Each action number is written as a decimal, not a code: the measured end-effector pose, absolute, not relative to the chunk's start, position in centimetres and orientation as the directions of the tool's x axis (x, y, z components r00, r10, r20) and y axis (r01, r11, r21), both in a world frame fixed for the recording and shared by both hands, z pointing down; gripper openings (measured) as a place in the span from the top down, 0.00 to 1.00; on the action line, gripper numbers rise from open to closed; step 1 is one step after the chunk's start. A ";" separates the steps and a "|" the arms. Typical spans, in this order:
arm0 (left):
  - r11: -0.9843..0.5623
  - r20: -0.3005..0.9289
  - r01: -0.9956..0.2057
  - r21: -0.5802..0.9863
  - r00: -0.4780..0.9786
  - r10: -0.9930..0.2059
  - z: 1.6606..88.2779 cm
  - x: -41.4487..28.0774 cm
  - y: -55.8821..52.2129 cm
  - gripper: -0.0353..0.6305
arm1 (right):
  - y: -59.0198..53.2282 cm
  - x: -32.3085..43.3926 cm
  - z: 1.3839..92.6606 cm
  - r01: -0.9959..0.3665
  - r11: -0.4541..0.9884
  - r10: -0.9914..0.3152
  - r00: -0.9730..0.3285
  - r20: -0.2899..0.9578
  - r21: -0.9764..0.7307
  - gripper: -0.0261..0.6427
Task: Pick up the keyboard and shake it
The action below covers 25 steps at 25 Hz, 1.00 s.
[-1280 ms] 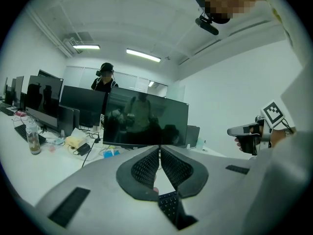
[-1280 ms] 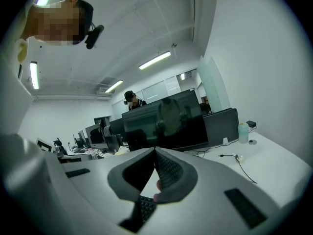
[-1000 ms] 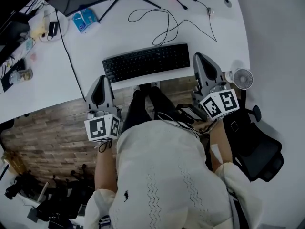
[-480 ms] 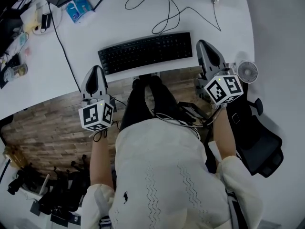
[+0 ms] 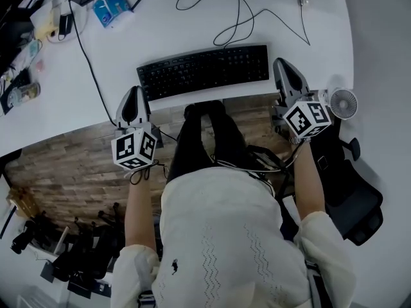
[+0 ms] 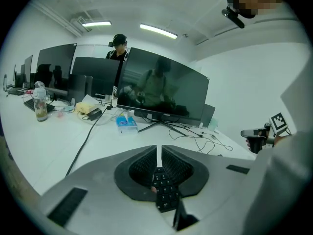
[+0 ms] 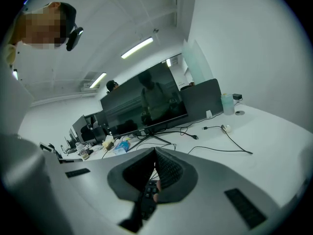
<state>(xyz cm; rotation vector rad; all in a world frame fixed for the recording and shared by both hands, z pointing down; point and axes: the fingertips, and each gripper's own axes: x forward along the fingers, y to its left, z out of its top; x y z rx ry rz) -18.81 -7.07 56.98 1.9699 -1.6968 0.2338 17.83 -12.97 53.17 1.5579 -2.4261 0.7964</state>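
Person's white top [image 5: 225, 236] is nearest, seated below the keyboard [image 5: 204, 71]. Left gripper [image 5: 133, 92] sits just beside the keyboard's left end, over the desk [image 5: 160, 40] edge. Its jaws are pressed together and pinch nothing; keys only show through the hollow behind them. Right gripper [image 5: 282, 63] is just beside the keyboard's right end, jaws likewise pressed together and empty. Black keyboard lies flat along the desk's near edge, between both grippers. Small fan [image 5: 343, 102] is right of the keyboard. Beyond the keyboard is a looped black cable [image 5: 234, 18], with a blue pack [image 5: 110, 8] far left and a dark monitor [image 6: 161, 89] behind.
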 end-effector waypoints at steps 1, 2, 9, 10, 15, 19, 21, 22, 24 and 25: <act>-0.071 0.463 -0.959 0.276 0.198 -0.864 57.5 -18.9 -7.1 0.91 | -13.0 18.1 53.8 -0.884 0.312 -0.799 -0.443 0.408 -0.349 0.96; -0.066 0.471 -0.958 0.279 0.196 -0.860 57.9 -19.1 -7.1 0.89 | -13.1 18.3 54.4 -0.887 0.304 -0.796 -0.437 0.419 -0.348 0.96; -0.011 0.513 -0.949 0.316 0.180 -0.839 61.0 -19.6 -7.5 0.80 | -13.7 19.2 58.6 -0.879 0.275 -0.758 -0.447 0.476 -0.389 0.89; -0.005 0.518 -0.947 0.321 0.180 -0.836 61.4 -19.6 -7.6 0.79 | -13.8 19.2 59.1 -0.873 0.270 -0.752 -0.454 0.478 -0.406 0.87; 0.009 0.536 -0.941 0.338 0.184 -0.824 62.9 -19.4 -7.9 0.76 | -14.1 19.8 61.0 -0.867 0.245 -0.736 -0.458 0.499 -0.435 0.83; 0.019 0.532 -0.923 0.383 0.204 -0.822 64.0 -19.3 -8.2 0.71 | -14.2 20.1 62.5 -0.862 0.228 -0.728 -0.460 0.508 -0.452 0.76; 0.021 0.541 -0.920 0.392 0.212 -0.814 64.7 -19.3 -8.3 0.69 | -14.2 20.2 63.4 -0.863 0.214 -0.724 -0.455 0.518 -0.459 0.71; 0.021 0.548 -0.921 0.390 0.214 -0.808 65.1 -19.3 -8.4 0.68 | -14.3 20.3 63.8 -0.865 0.209 -0.721 -0.452 0.525 -0.457 0.69; 0.019 0.559 -0.923 0.385 0.217 -0.800 65.6 -19.3 -8.5 0.66 | -14.4 20.3 64.5 -0.868 0.205 -0.714 -0.448 0.538 -0.452 0.67; 0.017 0.562 -0.922 0.387 0.221 -0.797 65.8 -19.2 -8.6 0.65 | -14.5 20.4 64.9 -0.869 0.204 -0.711 -0.448 0.542 -0.451 0.65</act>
